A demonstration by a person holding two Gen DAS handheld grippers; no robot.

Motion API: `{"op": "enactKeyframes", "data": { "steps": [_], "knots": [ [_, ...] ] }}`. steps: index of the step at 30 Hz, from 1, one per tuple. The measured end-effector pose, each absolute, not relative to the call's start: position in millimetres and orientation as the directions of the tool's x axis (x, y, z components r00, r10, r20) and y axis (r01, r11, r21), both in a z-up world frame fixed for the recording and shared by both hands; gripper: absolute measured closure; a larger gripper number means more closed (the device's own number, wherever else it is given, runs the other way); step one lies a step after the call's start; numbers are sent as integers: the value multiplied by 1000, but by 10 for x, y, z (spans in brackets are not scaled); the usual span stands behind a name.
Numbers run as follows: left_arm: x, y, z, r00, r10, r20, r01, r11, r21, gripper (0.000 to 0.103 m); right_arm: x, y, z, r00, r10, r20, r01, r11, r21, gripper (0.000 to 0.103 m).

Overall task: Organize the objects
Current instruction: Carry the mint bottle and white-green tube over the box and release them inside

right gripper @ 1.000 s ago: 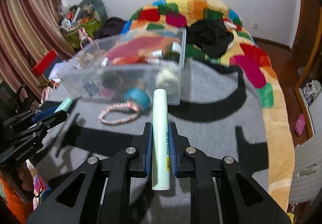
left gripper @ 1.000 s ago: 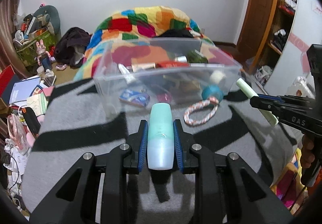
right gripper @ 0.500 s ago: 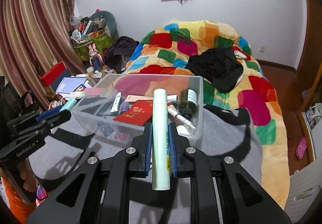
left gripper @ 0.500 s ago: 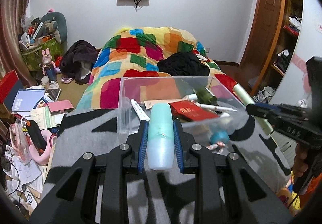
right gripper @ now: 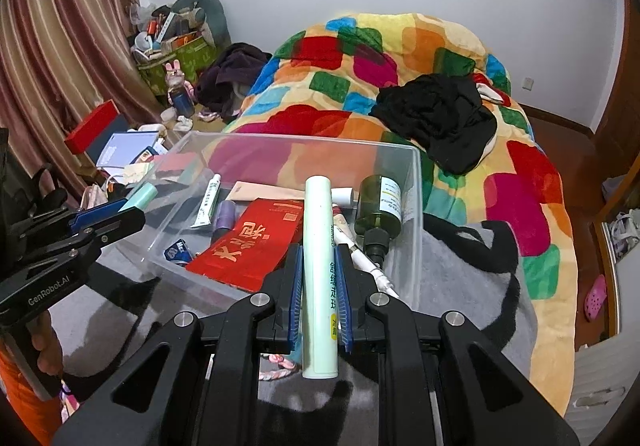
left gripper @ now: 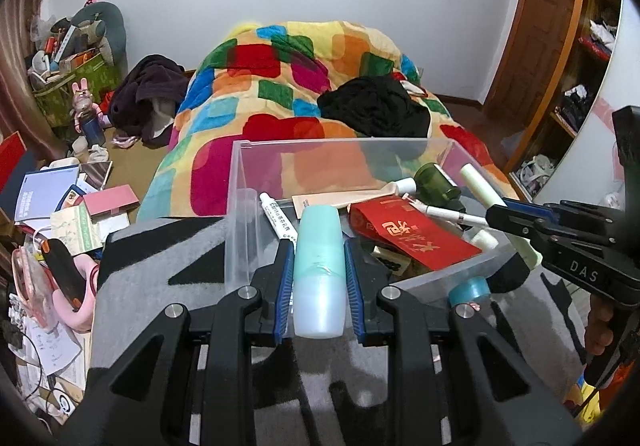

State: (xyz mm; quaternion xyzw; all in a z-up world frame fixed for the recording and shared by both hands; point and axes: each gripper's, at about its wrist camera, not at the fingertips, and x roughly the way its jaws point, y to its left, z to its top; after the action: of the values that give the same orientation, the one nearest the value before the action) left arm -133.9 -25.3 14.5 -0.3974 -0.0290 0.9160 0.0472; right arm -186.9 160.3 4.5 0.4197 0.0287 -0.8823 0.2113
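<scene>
My left gripper [left gripper: 319, 278] is shut on a teal bottle [left gripper: 319, 270] and holds it over the near edge of a clear plastic bin [left gripper: 240, 181]. My right gripper [right gripper: 319, 286] is shut on a pale green tube [right gripper: 318, 266] and holds it over the bin's [right gripper: 416, 181] near right side. The bin holds a red envelope [right gripper: 248, 246], a dark green bottle [right gripper: 378, 209], small tubes and other items. Each gripper shows in the other's view: the right gripper [left gripper: 516, 217], and the left gripper [right gripper: 120, 211].
The bin sits on a grey and black blanket [right gripper: 460, 270]. A teal ball [left gripper: 470, 288] and a rope toy [right gripper: 280, 364] lie on the blanket by the bin. A colourful quilt [left gripper: 304, 85] with black clothing [right gripper: 440, 117] lies behind. Clutter covers the floor at the left [left gripper: 60, 197].
Both grippers have risen and come forward over the bin with their loads. The bin's contents now show from above.
</scene>
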Motion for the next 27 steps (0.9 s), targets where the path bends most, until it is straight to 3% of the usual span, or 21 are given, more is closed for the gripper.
{"op": "enactKeyframes", "data": {
  "steps": [14,21,27],
  "knots": [
    [-1368,-122,141,-672,109,-732,-94,-994,-62,76,-1915,1371,-98,-516,-348,-783,448,-888,100,89],
    [-1203,-38,302,-714,101,-693,-108,-994,-34,56,-1811,1473,46,-526,-380,-761,454,-882,127,68],
    [-1037,72,393,-743,93,-662,-126,-992,1,38,-1606,1523,168,-567,-379,-731,465,-880,95,59]
  ]
}}
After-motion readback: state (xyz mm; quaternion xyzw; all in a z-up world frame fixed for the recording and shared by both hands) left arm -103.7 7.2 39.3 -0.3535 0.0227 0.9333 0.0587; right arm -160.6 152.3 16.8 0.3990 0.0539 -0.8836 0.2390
